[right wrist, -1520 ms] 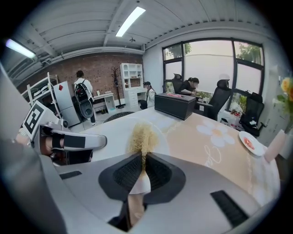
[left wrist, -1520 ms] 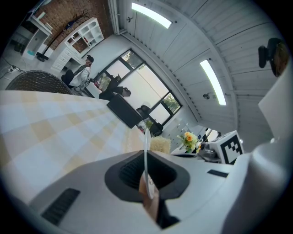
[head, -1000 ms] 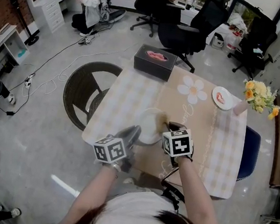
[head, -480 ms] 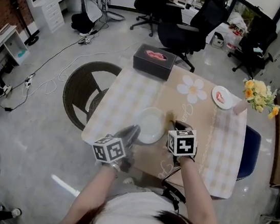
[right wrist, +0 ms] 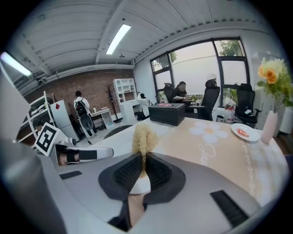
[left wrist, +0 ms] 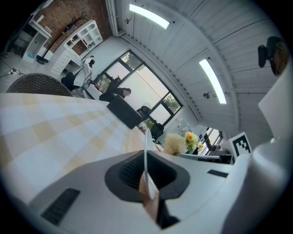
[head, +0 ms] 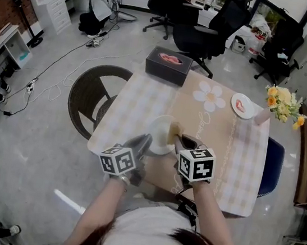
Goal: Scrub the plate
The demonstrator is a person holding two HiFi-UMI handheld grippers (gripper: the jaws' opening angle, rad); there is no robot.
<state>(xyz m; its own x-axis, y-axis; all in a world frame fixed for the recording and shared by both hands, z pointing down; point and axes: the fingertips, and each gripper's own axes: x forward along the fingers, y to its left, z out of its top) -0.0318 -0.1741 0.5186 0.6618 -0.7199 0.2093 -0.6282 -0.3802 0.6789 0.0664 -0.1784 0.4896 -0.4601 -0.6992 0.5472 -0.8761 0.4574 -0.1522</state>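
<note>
The left gripper is pinching the near rim of the plate, and the table is lying under the plate. The right gripper is squeezing a yellow scrubber, which is touching the plate's right side. I judge the next stroke is going leftward across the plate.

From your head view, the left gripper covers the near rim of the plate. In your left gripper view the plate shows only as a thin edge, so you can't see its face. The bottom of the scrubber is tucked out of sight between the jaws of the right gripper. The pink thing on the small far plate is too small to tell — same for the one on the black box.
</note>
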